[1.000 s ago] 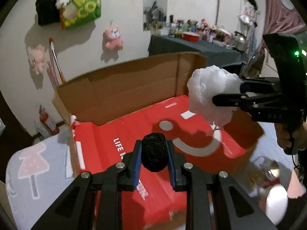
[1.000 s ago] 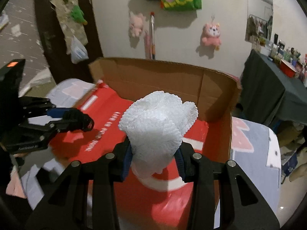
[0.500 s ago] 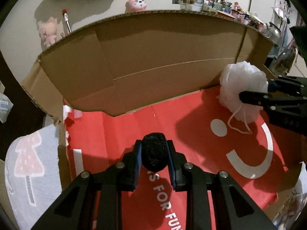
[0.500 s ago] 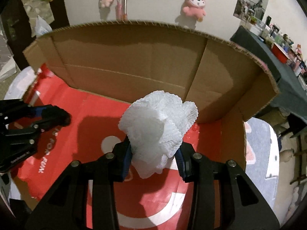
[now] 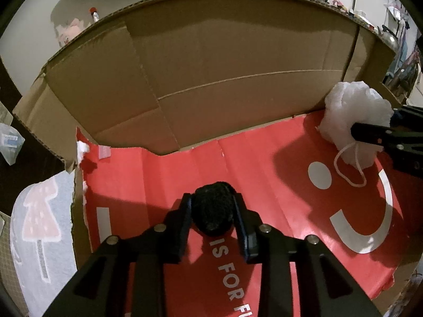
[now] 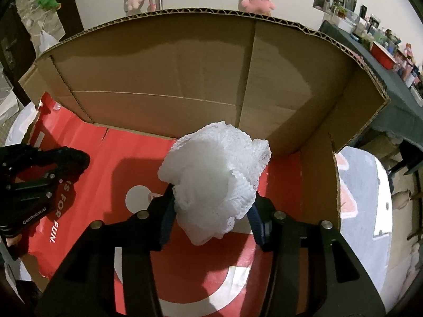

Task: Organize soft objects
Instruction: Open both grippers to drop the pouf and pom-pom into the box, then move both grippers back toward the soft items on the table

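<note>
Both hand-held grippers lowered into cardboard box (image 5: pixel 211 84), jaws opening around black pom (image 5: pixel 212 212), white loofah (image 6: pixel 214 182).

Left gripper (image 5: pixel 213 221), right gripper (image 6: pixel 211 212): black, silver screws, blue pads; lettering probably "GenRobot.AI".

Left gripper (image 5: pixel 212 218) over the cardboard box (image 5: pixel 211 79), jaws opening — black fuzzy ball (image 5: pixel 213 208) sits between the blue pads, which touch its sides. Box floor is red (image 5: pixel 171 179) with white lettering and a smiley print. At right edge, right gripper (image 5: pixel 370 134), jaws opening, with white mesh puff (image 5: pixel 354 116) between its fingers near the back wall — its cord loop (image 5: pixel 349 166) lies on the red floor.
</note>
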`<action>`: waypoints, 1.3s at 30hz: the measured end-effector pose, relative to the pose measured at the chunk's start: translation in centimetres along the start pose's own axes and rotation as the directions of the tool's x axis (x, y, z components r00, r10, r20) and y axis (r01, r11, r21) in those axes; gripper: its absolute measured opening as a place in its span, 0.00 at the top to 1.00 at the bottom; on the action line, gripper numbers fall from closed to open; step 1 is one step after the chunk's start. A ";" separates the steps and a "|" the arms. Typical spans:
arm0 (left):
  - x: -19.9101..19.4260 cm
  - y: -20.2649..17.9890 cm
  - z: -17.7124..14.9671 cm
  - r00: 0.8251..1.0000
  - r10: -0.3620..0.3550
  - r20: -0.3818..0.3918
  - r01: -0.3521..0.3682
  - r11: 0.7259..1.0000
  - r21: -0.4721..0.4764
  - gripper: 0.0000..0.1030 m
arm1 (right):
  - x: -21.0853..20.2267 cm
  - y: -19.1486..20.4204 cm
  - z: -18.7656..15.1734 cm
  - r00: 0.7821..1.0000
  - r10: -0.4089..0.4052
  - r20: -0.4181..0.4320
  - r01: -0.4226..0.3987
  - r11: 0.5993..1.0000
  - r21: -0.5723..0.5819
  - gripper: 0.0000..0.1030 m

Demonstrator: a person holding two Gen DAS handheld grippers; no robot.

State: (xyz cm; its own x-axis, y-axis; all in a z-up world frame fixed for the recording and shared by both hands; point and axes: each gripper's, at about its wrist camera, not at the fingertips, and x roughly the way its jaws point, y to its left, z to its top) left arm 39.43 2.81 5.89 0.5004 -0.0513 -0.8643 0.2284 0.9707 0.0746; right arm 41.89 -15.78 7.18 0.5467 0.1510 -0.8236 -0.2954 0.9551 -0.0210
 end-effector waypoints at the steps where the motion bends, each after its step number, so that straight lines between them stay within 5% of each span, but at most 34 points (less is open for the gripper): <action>1: 0.1 0.4 0.2 1.000 -0.001 0.001 0.001 1.000 -0.003 0.64 | -0.1 0.1 0.0 1.000 -0.007 0.004 0.007 1.000 -0.003 0.50; 5: -0.5 1.1 0.4 0.999 -0.027 0.026 0.028 0.999 -0.032 0.48 | -0.7 0.6 0.1 0.999 -0.017 0.027 0.018 1.000 -0.025 0.47; 7: -1.1 1.3 0.3 0.998 -0.040 0.041 0.042 0.998 -0.048 0.43 | -1.0 0.8 0.0 0.999 -0.025 0.037 0.026 0.999 -0.039 0.36; 16: -6.6 1.2 -1.2 0.981 -0.083 0.177 0.097 0.993 -0.072 0.17 | -4.8 0.9 -0.4 0.995 -0.030 0.098 0.032 0.999 -0.028 0.32; 21: -10.9 0.5 -2.2 0.963 -0.074 0.259 0.098 0.992 -0.082 0.13 | -9.5 1.3 -1.7 0.986 -0.021 0.167 0.026 0.999 -0.028 0.24; 26: -16.5 -0.5 -4.7 0.923 -0.055 0.382 0.096 0.991 -0.091 0.04 | -14.7 2.5 -3.7 0.967 -0.021 0.254 0.035 0.998 -0.048 0.21; 30: -20.4 -1.0 -7.4 0.881 -0.038 0.472 0.086 0.993 -0.080 0.00 | -19.8 3.6 -6.5 0.935 0.002 0.354 0.017 0.998 -0.052 0.14; 39: -25.7 -3.2 -14.0 0.820 -0.024 0.572 0.081 0.994 -0.074 0.00 | -27.8 5.6 -14.1 0.859 0.014 0.512 0.024 0.997 -0.069 0.11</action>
State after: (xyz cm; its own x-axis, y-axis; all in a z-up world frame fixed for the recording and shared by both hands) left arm 14.11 4.27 20.92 0.8827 -0.1996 -0.4254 0.2056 0.9781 -0.0323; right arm 13.96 -18.21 22.00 0.8663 0.2738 -0.4179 -0.3354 0.9387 -0.0802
